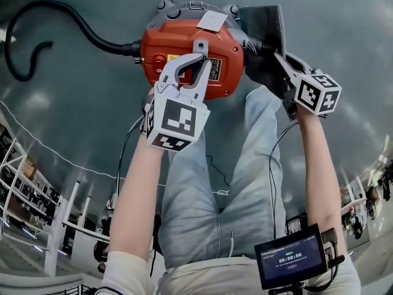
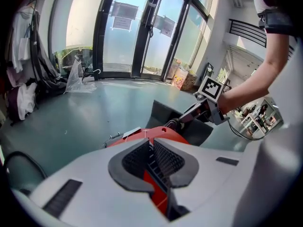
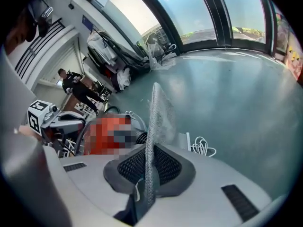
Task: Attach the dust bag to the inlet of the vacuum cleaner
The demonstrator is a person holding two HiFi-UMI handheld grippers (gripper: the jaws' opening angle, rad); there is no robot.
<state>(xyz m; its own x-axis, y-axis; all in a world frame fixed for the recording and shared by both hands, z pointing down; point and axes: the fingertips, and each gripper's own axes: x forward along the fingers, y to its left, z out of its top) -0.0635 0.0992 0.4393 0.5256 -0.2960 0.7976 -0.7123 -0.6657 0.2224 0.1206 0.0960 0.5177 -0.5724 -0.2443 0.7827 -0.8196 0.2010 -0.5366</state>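
Red drum-shaped vacuum cleaner point(image 1: 228, 60) sits on the glossy grey-green floor, just ahead of the person's knees. It is the reference for everything below.

- Black ribbed hose point(image 1: 92, 34) leaves the vacuum's left side and loops away. It lies well clear of the side being worked on.
- Dark grey mesh fabric dust bag point(image 1: 263, 24) is at the vacuum's right side, standing on edge. Its lower part is up against a short black port point(image 1: 253, 44), which I take to be the inlet. No view shows whether the bag's collar is seated on it.
- Right gripper point(image 1: 277, 59): fingers pinch a thin edge of the bag. In the right gripper view the mesh runs straight up between the pads. Holding it by the edge probably keeps the mouth free to be steered onto the port.
- Left gripper point(image 1: 199, 48): over the vacuum's top, angled down, jaws pressed together at the tips. Only the red shell shows through the slit, so nothing is held. It looks placed to pin the body so a push from the right does not shove it along the floor.

Judgement: the bag has been brought to the inlet but is not yet attached.
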